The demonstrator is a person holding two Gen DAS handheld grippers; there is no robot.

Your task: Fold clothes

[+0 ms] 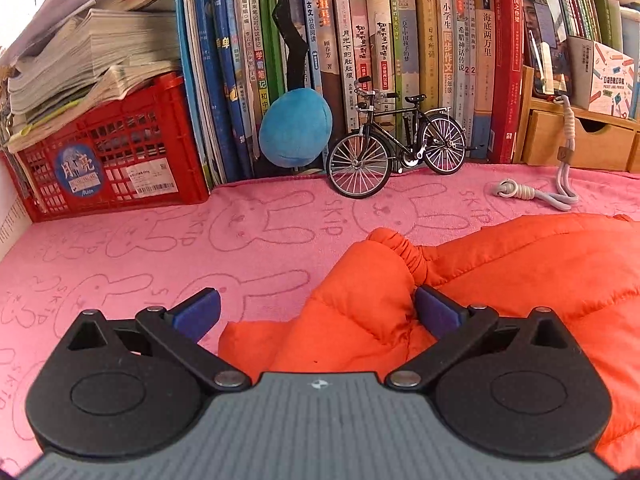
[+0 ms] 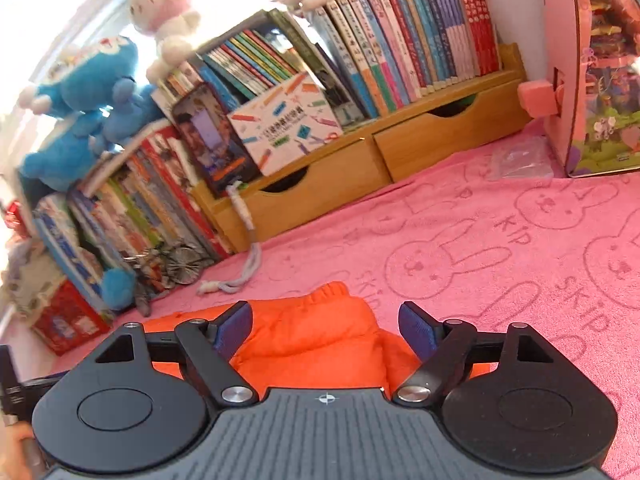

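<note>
An orange puffy jacket (image 1: 500, 280) lies on the pink rabbit-print cloth (image 1: 160, 248). In the left wrist view one sleeve with an elastic cuff (image 1: 396, 250) points away from me. My left gripper (image 1: 318, 314) is open wide and low over that sleeve, which lies between the blue pads (image 1: 200, 312). In the right wrist view another part of the jacket (image 2: 320, 344), with a gathered cuff (image 2: 332, 292) at its far end, sits between the spread fingers of my right gripper (image 2: 326, 330). That gripper is open and its pads do not press the fabric.
At the back stand a red crate (image 1: 112, 168) piled with books, a blue plush ball (image 1: 296, 132), a model bicycle (image 1: 396, 148) and a white cord (image 1: 532, 194). A wooden drawer shelf (image 2: 360, 168) holds books. A pink toy box (image 2: 580, 80) stands at right.
</note>
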